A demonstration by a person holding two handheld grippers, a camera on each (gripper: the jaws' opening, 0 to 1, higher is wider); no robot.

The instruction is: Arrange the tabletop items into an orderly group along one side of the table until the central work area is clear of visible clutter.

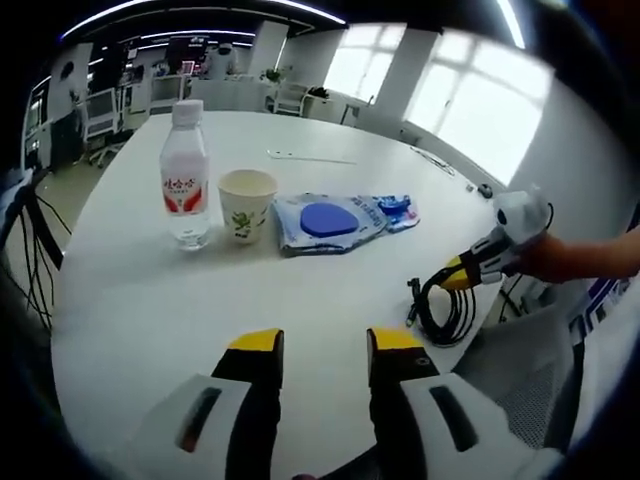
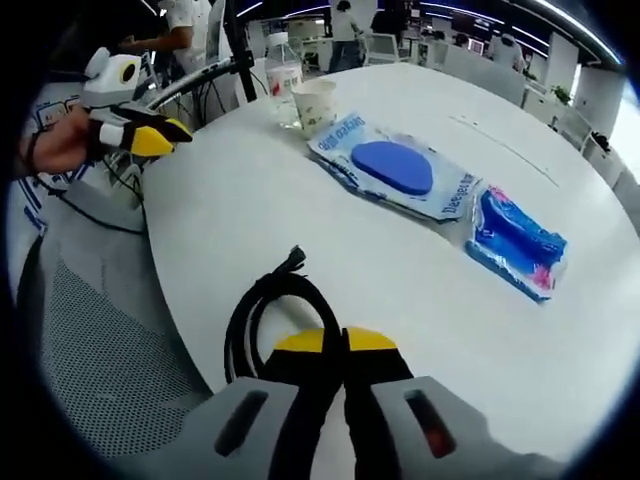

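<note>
While right gripper [image 2: 335,342] jaws clench cable [image 2: 262,310] at table edge, left gripper [image 1: 325,345] jaws released.

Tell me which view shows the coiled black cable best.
The right gripper view: the coiled black cable lies close ahead at the table's edge, its loops and plug end plain, with the right gripper shut on it. The left gripper view shows the cable smaller, off to the side, hanging from the right gripper.
</note>
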